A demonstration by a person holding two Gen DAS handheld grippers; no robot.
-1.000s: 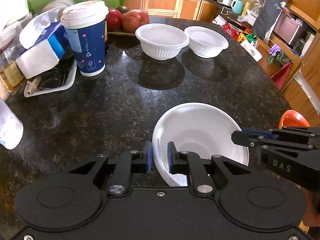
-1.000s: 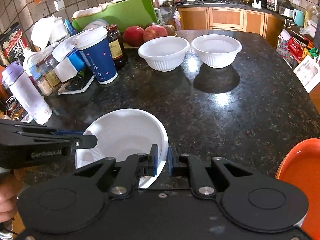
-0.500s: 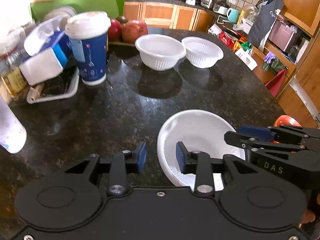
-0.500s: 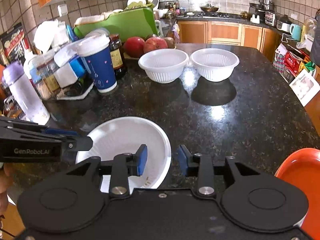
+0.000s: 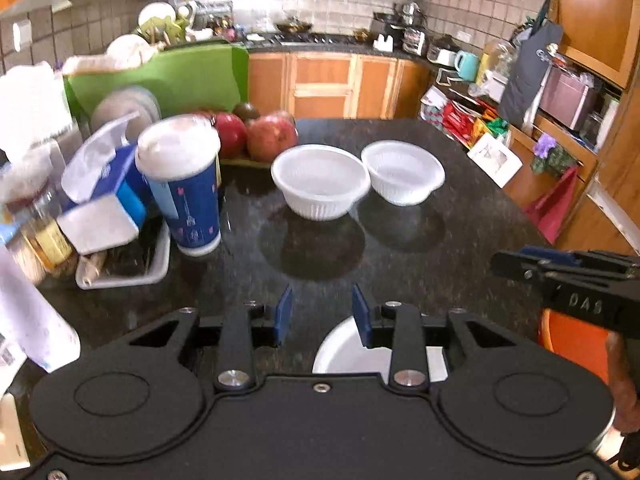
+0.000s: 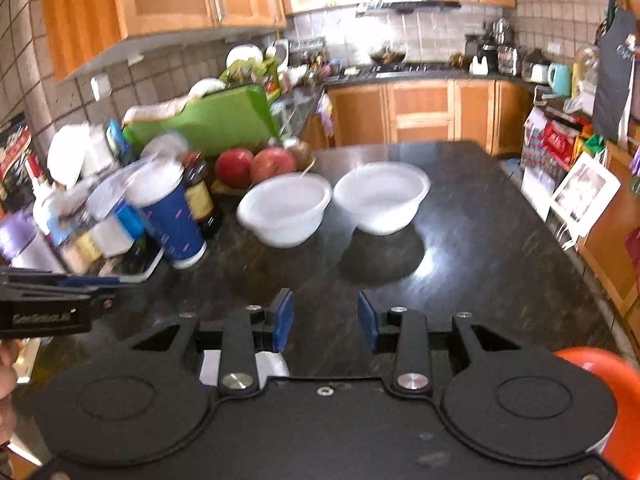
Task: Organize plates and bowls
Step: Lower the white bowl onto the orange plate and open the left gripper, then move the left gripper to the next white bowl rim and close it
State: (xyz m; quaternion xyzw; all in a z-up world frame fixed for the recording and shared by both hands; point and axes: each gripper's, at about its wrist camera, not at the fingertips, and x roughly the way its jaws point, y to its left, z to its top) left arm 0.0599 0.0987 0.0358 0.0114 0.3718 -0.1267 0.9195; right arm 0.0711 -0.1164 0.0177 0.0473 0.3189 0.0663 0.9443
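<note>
**Both claws released above the near bowl; two bowls wait ahead**

The desk [image 5: 460, 216] is dark, polished stone, so anything light may skate on it.

The near bowl [image 5: 348, 354] sits just under and behind the left claw [image 5: 322, 314], and only a sliver of it shows beneath the right claw [image 6: 325, 322]. It looks like thin white plastic: light, a little springy, not fragile. The rim is the place to pinch, one pad inside and one outside. It rests mouth up; being round, it has no long axis to speak of.

Ahead of both claws, well apart from them, stand the left bowl [image 5: 320, 180] and the right bowl [image 5: 402, 172], rims touching or nearly so. Both are ribbed, thin-walled and mouth up, and probably nest easily. Take each by the near rim, since a squeeze across the body would likely flex it.

An orange plate [image 6: 612, 392] lies right of the right claw, mostly cut off.

Both claws are released, jaws apart with nothing between them.
</note>
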